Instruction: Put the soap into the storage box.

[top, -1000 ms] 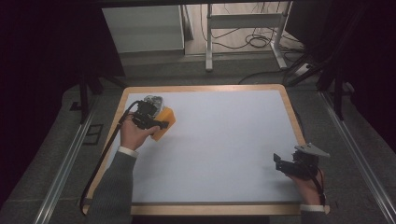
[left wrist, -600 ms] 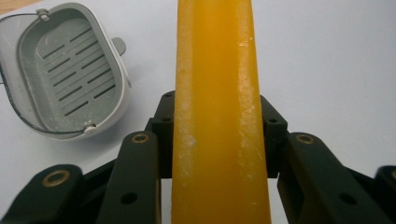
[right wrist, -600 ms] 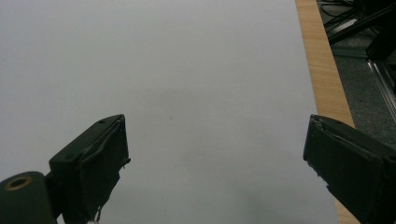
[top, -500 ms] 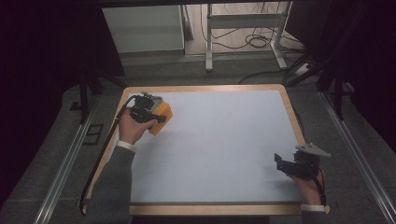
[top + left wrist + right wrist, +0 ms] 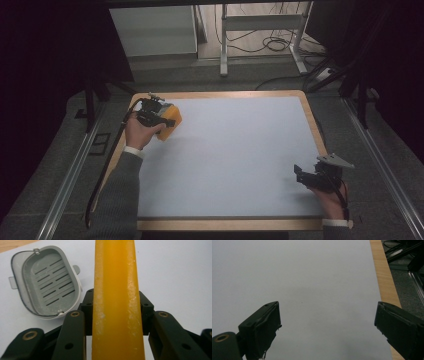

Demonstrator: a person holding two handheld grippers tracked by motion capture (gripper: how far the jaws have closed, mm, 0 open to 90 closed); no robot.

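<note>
Across the whole middle we've got the white table top with its light wooden rim (image 5: 311, 127), loads of bare room for moving. Up at the far left corner, our left gripper (image 5: 116, 315) is pinching a yellow-orange rectangular block (image 5: 169, 121) edge-on between its black jaws. Just beside it lies a grey oval plastic soap dish with slotted floor (image 5: 47, 282), close to the wood edge. Near right, our right gripper (image 5: 328, 325) sits spread wide, nothing in it, right by the rim.
</note>
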